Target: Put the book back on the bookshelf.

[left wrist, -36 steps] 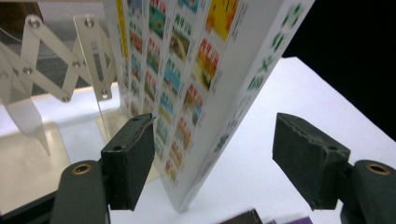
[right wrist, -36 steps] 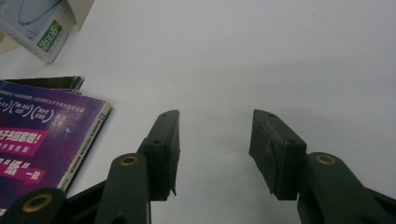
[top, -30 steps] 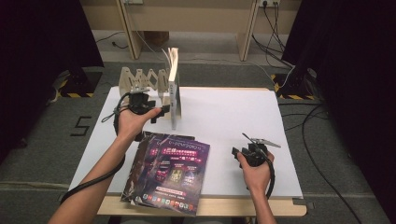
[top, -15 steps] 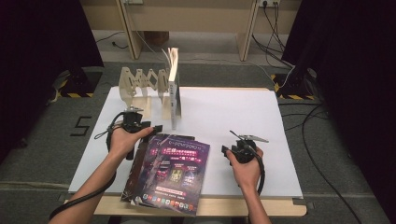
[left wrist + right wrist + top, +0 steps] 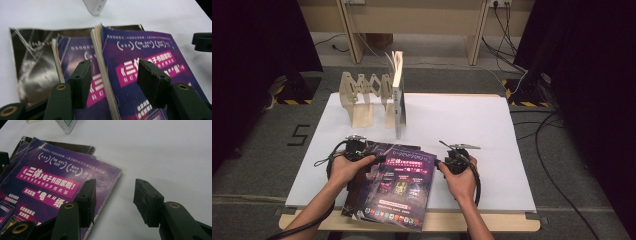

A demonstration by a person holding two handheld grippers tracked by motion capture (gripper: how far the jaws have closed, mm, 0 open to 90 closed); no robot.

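Note:
A stack of purple-covered books (image 5: 404, 175) lies at the table's front, the top book (image 5: 150, 50) shifted right over a second purple book (image 5: 72, 55) and a dark one (image 5: 35, 57). My left gripper (image 5: 377, 159) is low at the stack's left side. Its jaws (image 5: 115, 66) have just been closing and straddle the top book's page edge, with the pads apart from it. My right gripper (image 5: 441, 164) is open at the stack's right side. Its midpoint (image 5: 115, 186) sits just off the top book (image 5: 57, 177): one jaw over the cover's edge, the other over bare table.
A wooden accordion rack (image 5: 362, 95) stands at the back left with a pale book (image 5: 398, 100) upright in its right end. The white table top (image 5: 462, 120) stretches right of the stack. Cables trail from both grippers toward the front edge.
My left hand has come down and toward me from the rack to the stack's left edge. My right hand has slid left to the stack's right edge.

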